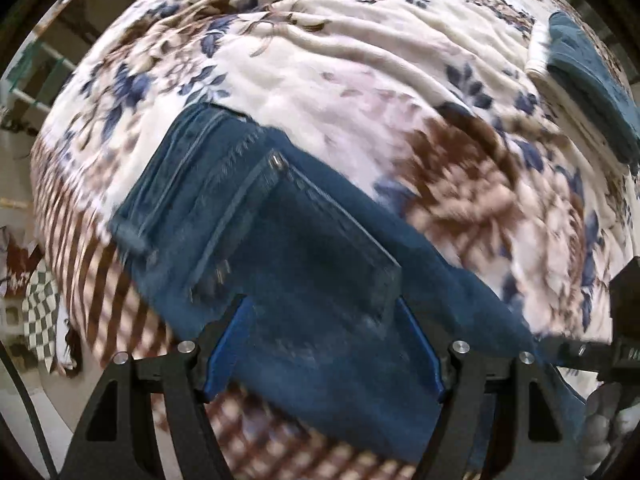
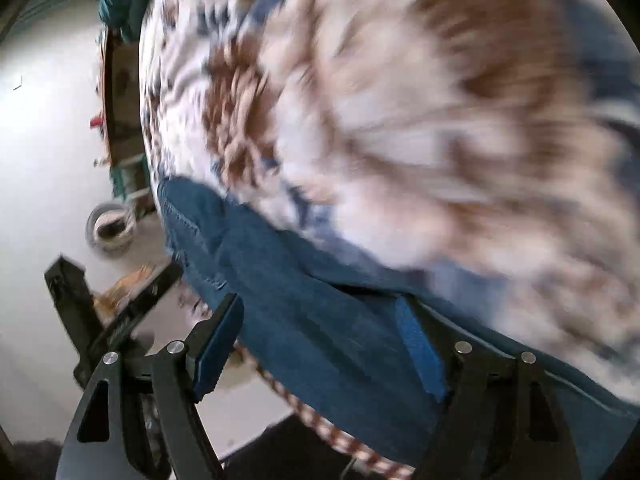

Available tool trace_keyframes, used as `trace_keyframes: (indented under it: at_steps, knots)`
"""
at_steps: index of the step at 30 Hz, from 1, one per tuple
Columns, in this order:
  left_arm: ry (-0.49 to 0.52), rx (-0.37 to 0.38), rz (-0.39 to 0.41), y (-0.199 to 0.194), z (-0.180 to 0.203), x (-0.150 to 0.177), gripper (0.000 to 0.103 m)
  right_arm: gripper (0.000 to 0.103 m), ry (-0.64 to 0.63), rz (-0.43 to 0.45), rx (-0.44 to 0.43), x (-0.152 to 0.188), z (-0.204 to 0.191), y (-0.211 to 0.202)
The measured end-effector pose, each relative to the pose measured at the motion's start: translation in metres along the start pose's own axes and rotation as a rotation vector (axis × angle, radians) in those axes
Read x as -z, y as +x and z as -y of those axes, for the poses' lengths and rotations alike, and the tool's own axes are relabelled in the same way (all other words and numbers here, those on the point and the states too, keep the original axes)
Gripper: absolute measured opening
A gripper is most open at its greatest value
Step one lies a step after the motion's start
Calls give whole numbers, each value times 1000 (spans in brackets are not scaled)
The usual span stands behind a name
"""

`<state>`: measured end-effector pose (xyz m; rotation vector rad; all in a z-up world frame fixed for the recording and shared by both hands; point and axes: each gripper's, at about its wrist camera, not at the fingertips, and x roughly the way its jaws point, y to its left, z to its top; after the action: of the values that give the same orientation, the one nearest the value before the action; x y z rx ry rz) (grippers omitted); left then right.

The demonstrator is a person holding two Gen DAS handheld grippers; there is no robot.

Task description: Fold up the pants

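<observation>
Dark blue jeans (image 1: 288, 240) lie on a floral blanket (image 1: 340, 60), with the waistband and a back pocket facing up. My left gripper (image 1: 320, 304) points straight down over the pocket area, open, its blue pads well apart and pressing on nothing. In the blurred right wrist view, my right gripper (image 2: 318, 304) hangs tilted over the jeans (image 2: 280, 280) near the bed's edge. Its jaws stand wide with nothing held. A black part of the right gripper (image 1: 624, 320) shows at the right edge of the left wrist view.
A folded blue garment (image 1: 588, 80) lies on a white one (image 1: 538, 52) at the blanket's far right. A checkered cloth (image 1: 40, 312) hangs off the left side. Pale floor (image 2: 48, 160) with a round container (image 2: 110, 228) lies beside the bed.
</observation>
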<state>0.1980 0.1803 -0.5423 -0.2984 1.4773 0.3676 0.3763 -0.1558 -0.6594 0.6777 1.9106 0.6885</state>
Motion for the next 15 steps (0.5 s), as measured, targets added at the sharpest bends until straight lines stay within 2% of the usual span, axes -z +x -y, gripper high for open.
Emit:
trace_keyframes:
  at_steps: [3,4,6,7,12,14,15]
  knots:
    - [-4,33,-42,15,-19,-16,71,77,-23,-82,7,-3,-10,22]
    - [-4,38,-54,20,-24,-19,71,72,-40,-116,-11,-2,-13,28]
    - [-3,53,-75,28,-34,-22,71,71,-70,-166,-28,-15,-28,40]
    - [-4,59,-83,29,-36,-22,71,71,-92,-175,-19,-11,-32,38]
    - [-23,92,-115,25,-39,-18,71,71,-208,-131,91,15,-63,23]
    - [-73,171,-161,23,-38,-18,71,71,-265,-91,131,34,-76,17]
    - [-104,229,-212,25,-31,-15,71,71,-284,-76,159,39,-79,17]
